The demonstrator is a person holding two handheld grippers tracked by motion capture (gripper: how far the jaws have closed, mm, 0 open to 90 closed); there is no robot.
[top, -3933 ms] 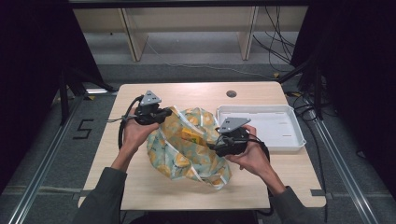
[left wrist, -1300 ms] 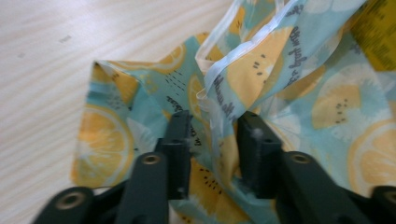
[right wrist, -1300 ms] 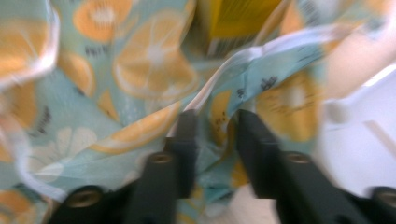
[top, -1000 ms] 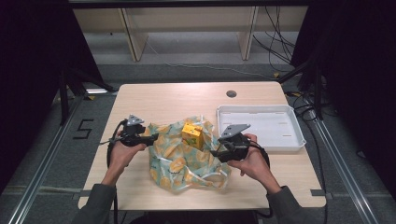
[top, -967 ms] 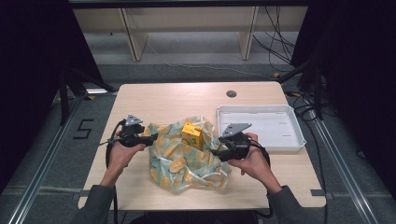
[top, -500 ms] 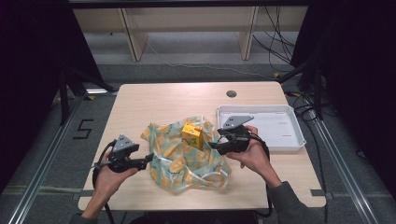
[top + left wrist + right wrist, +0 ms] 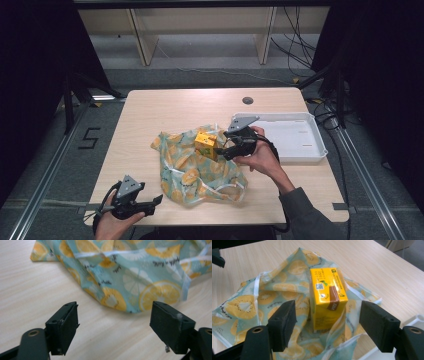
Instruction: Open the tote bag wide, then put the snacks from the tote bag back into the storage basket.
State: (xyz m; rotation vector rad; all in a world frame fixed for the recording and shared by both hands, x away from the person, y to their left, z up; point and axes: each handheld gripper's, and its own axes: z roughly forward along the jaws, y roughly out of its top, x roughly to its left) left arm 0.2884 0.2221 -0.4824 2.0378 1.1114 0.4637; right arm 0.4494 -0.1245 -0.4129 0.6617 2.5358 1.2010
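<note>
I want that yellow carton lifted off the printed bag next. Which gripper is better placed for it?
The right gripper: its open jaws already flank the yellow carton. The left gripper sits open at the table's near edge, beside the bag.

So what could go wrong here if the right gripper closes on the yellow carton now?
1. The yellow carton stands upright in the soft patterned bag, so a push may tip it.
2. Bag fabric lies close around its base; the open right gripper may pinch it too.
3. The left gripper is open beside the bag, not holding it, so the bag may slide.

Yellow carton (image 7: 327, 300) stands upright on the crumpled lemon-print bag (image 7: 195, 172).
</note>
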